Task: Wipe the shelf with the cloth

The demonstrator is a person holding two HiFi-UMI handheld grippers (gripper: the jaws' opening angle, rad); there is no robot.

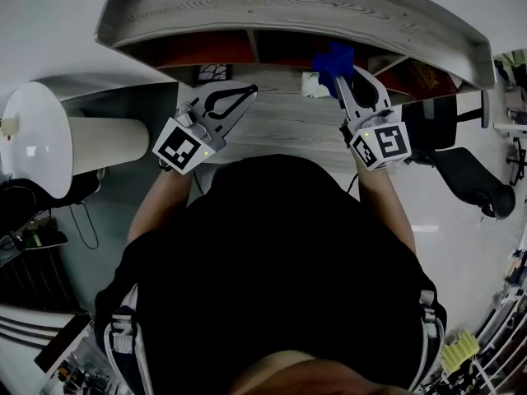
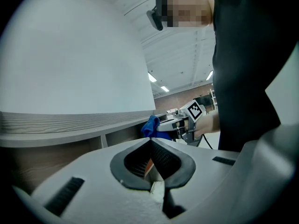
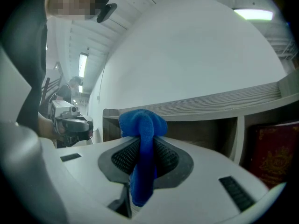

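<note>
The person stands at a grey counter [image 1: 284, 130] with a wooden shelf [image 1: 288, 6] across 12 o'clock in the head view; the shelf is split into open compartments under a curved top board. The right gripper [image 1: 343, 85] reaches toward 1 o'clock, its jaws clamped on a blue cloth [image 1: 332, 58]. The cloth is bunched into a rounded wad at the jaw tips, in front of a compartment opening. Whether it touches the shelf cannot be told. In the right gripper view the wad stands above the jaws and a tail of cloth runs down between the pads toward 6 o'clock; the shelf's top board crosses behind it, and a dark red book [image 3: 275, 157] stands in the compartment at 4 o'clock.

The left gripper [image 1: 245, 94] lies over the counter at 11 o'clock in the head view, angled toward 1 o'clock, well apart from the right one. Its jaws are together at the tips with nothing between them, leaving only a loop-shaped gap farther back. From the left gripper view the right gripper and cloth show at 3 o'clock beyond the closed tips, under the shelf's edge.
</note>
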